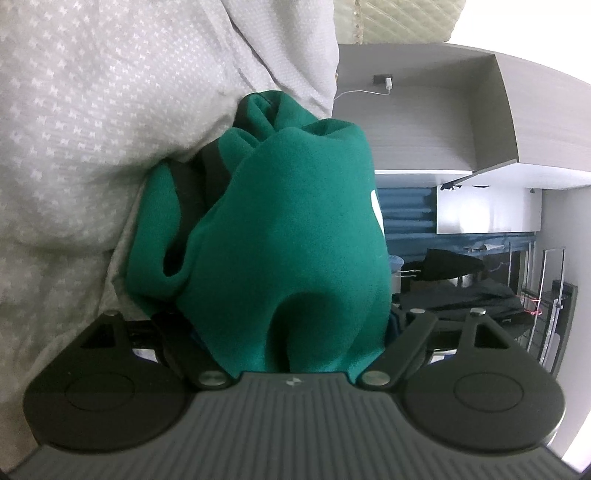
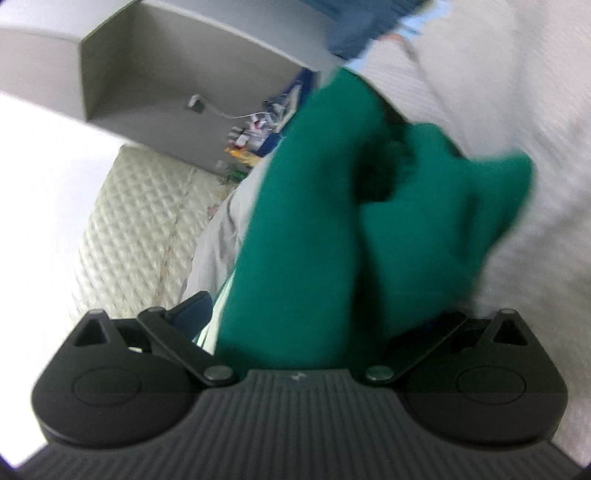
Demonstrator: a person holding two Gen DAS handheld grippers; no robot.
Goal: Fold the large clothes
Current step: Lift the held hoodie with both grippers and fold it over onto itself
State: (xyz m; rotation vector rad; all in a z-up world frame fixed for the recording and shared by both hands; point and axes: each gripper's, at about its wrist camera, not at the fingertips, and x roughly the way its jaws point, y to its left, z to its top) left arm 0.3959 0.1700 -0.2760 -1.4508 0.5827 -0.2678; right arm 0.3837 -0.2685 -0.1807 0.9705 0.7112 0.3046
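Green garment (image 1: 295, 229) bears an unreadable white mark (image 1: 373, 205).

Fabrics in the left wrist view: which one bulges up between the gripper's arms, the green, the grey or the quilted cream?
The green garment. The dotted grey bedding lies left; the quilted cream mattress shows at the top edge.

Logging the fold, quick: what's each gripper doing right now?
Left gripper: green garment bunched between its hidden fingers; grip cannot be told.
Right gripper: the same, garment covering the fingers.
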